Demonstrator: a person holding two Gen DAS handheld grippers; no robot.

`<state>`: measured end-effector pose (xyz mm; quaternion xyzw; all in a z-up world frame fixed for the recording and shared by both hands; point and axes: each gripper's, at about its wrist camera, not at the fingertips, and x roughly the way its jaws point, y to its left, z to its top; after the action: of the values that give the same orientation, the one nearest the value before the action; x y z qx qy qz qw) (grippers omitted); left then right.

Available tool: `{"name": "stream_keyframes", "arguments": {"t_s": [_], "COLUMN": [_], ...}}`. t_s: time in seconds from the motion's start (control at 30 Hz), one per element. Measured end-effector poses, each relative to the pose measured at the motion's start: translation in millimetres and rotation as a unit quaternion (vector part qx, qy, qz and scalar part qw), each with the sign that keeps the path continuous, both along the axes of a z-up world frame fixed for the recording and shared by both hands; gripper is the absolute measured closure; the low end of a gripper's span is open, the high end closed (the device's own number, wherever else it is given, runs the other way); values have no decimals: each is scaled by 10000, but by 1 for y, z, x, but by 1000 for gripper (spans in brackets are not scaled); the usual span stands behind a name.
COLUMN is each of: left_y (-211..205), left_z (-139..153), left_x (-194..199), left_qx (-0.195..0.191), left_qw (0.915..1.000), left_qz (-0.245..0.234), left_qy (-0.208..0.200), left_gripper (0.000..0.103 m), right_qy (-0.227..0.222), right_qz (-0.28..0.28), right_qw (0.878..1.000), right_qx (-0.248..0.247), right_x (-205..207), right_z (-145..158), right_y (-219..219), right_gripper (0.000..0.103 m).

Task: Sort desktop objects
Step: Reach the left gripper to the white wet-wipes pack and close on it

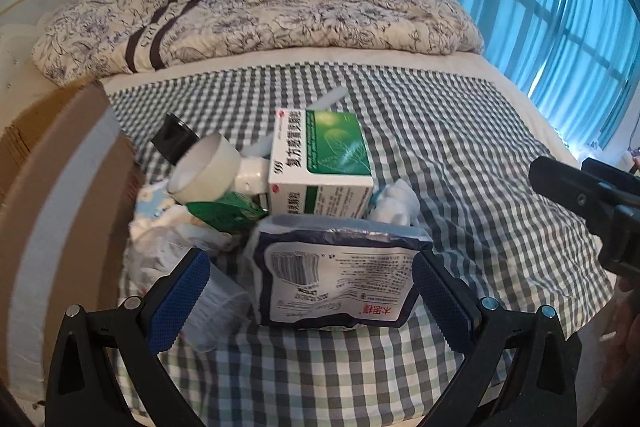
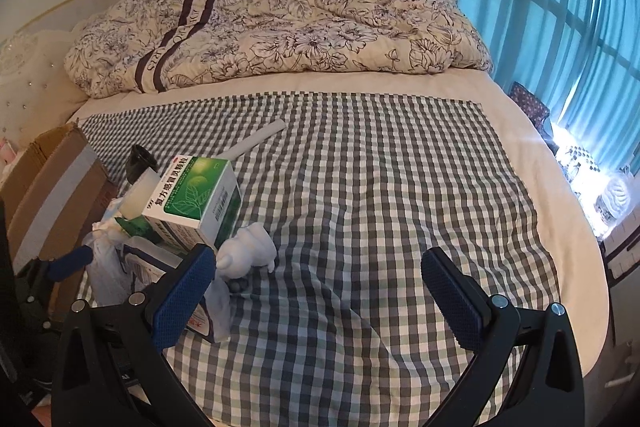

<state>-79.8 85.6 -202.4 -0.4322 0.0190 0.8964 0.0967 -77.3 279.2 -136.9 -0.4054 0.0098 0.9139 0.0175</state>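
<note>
Your left tongs (image 1: 310,291) gape wide around the navy-and-white sachet pack (image 1: 336,279), pads not visibly touching it. It lies on the checked bedsheet (image 1: 460,155) near the bed's left edge, just in front of the green-and-white medicine box (image 1: 320,163). Your right tongs (image 2: 320,291) spread wide over bare sheet, holding nothing, beside a white figurine (image 2: 250,247).

Bed (image 2: 520,163) spread with a checked cloth (image 2: 380,227). At its far end lies a bunched floral quilt (image 2: 280,31). On the cloth, left side: a white tube (image 2: 260,139), a crumpled white tissue (image 2: 252,247), a navy-and-white packet (image 1: 340,279), and a cardboard box (image 2: 60,187) at the edge.
</note>
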Motion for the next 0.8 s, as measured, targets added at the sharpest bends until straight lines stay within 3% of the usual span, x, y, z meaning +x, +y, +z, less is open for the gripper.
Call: {"name": "stream_keyframes", "arguments": {"t_s": [0.33, 0.63, 0.7, 0.8], "left_y": [1, 0, 2, 5], "left_z": [-34, -41, -41, -42], "left_x": [-20, -25, -25, -24], "left_qx": [273, 342, 332, 220], "left_qw": [9992, 9994, 9993, 9995], "left_qz": [-9, -105, -149, -220], "left_qy": [-301, -29, 18, 59], "left_gripper": [0, 0, 8, 43], "right_qy": [-165, -314, -339, -394], "right_qz": [53, 158, 171, 210], "right_qw": [9999, 9994, 9993, 9990], "right_qx": [3, 26, 17, 1], "right_x": [-6, -18, -19, -24], "right_z": [-18, -31, -34, -38], "right_y": [-1, -10, -11, -12], "right_gripper": [0, 0, 0, 0]}}
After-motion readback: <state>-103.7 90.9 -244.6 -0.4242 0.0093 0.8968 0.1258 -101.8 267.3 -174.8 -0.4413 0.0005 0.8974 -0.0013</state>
